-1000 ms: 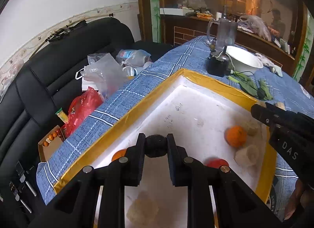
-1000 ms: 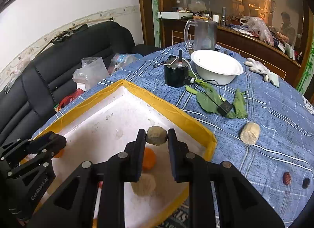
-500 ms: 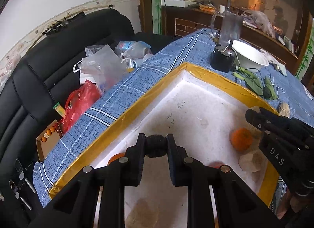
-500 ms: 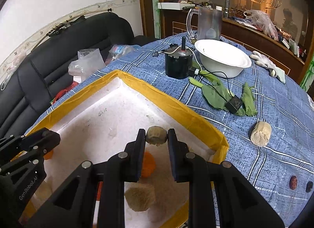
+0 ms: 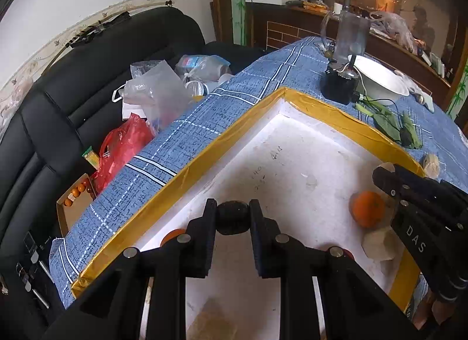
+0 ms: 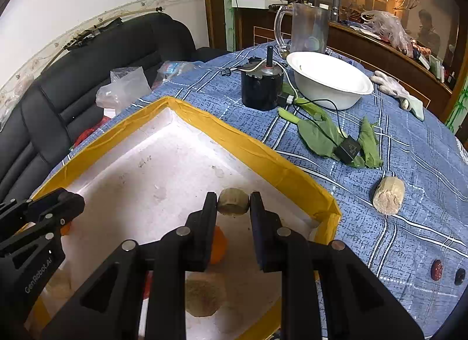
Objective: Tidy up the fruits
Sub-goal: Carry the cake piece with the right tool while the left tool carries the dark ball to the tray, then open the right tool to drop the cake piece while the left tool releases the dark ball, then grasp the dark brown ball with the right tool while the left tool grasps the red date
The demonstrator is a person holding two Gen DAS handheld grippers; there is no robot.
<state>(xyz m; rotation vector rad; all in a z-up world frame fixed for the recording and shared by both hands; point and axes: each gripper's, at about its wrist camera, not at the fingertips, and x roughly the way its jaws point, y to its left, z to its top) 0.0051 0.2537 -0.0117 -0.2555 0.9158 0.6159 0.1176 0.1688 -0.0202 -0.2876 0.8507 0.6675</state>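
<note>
Both grippers hovering above the white foam, yellow-taped tray [image 6: 248, 147]: left gripper [image 5: 233, 217] clamping a dark round fruit [image 5: 233, 217], right gripper [image 6: 233, 202] clamping a tan round fruit [image 6: 233, 202]; tray floor directly beneath each.

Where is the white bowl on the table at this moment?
In the right wrist view, the white bowl stands on the blue checked tablecloth, beyond the foam box, beside the black motor and before the clear jug.
</note>
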